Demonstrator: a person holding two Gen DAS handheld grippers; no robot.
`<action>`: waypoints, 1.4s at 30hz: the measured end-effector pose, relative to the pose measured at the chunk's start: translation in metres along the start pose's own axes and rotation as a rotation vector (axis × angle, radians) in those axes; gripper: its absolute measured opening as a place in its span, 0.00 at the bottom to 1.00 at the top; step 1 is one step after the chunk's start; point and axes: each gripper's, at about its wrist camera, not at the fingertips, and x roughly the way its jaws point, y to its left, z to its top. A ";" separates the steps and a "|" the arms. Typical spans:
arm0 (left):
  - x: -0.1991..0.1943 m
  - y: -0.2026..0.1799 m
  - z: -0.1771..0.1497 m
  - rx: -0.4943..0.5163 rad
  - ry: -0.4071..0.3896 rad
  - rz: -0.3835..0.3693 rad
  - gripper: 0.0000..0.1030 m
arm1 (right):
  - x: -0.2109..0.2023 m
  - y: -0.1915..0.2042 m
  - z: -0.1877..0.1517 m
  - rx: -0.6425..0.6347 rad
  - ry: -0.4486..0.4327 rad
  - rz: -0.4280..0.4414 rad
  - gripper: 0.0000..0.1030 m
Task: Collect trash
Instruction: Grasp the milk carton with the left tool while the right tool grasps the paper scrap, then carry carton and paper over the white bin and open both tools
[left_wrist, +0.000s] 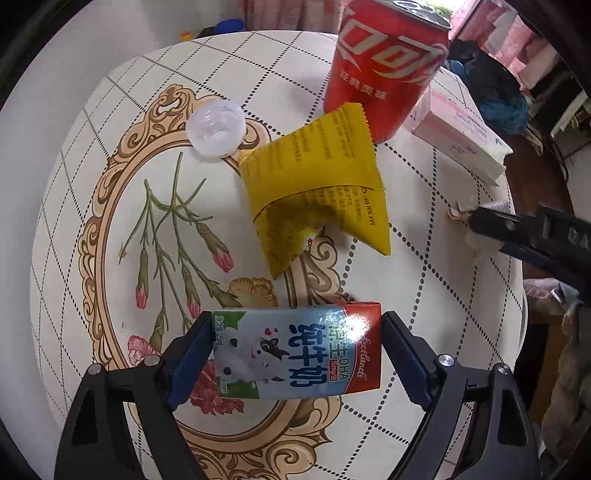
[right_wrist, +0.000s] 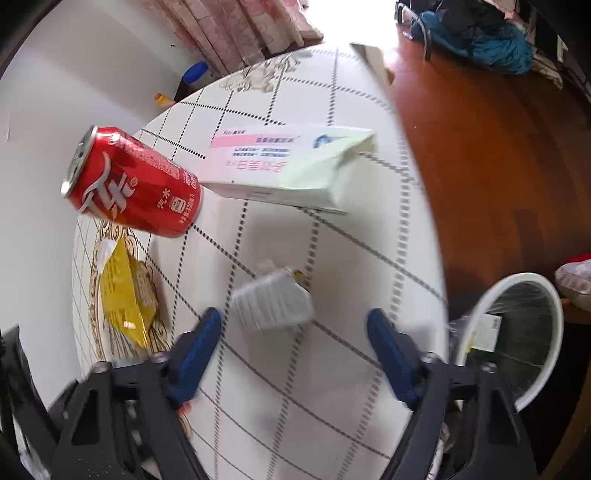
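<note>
A blue and white milk carton (left_wrist: 295, 354) lies flat on the round patterned table (left_wrist: 424, 332), between the fingers of my left gripper (left_wrist: 295, 350). The left pad meets its end and a thin gap shows at the right pad, so the gripper is open around it. My right gripper (right_wrist: 294, 315) is open and blurred over the table's edge, with a small crumpled white wrapper (right_wrist: 271, 302) just ahead between its fingertips. In the left wrist view a right gripper finger (left_wrist: 517, 236) reaches in over that wrapper (left_wrist: 461, 214).
A red cola can (left_wrist: 384, 70) (right_wrist: 136, 181) stands behind a yellow wrapper (left_wrist: 314, 192) (right_wrist: 122, 291). A clear plastic cap (left_wrist: 216, 127) and a pink-white box (left_wrist: 458, 136) (right_wrist: 288, 166) also lie on the table. A white-rimmed bin (right_wrist: 517, 277) stands on the floor below the table's right edge.
</note>
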 end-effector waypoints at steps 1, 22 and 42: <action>0.002 0.001 0.002 0.000 0.008 -0.005 0.87 | 0.001 0.001 0.001 0.002 0.001 0.025 0.50; 0.011 0.013 0.006 0.037 0.006 0.001 0.88 | -0.054 -0.021 -0.042 -0.017 -0.087 -0.044 0.34; -0.157 -0.087 -0.015 0.181 -0.327 -0.111 0.88 | -0.197 -0.097 -0.106 0.018 -0.365 -0.123 0.33</action>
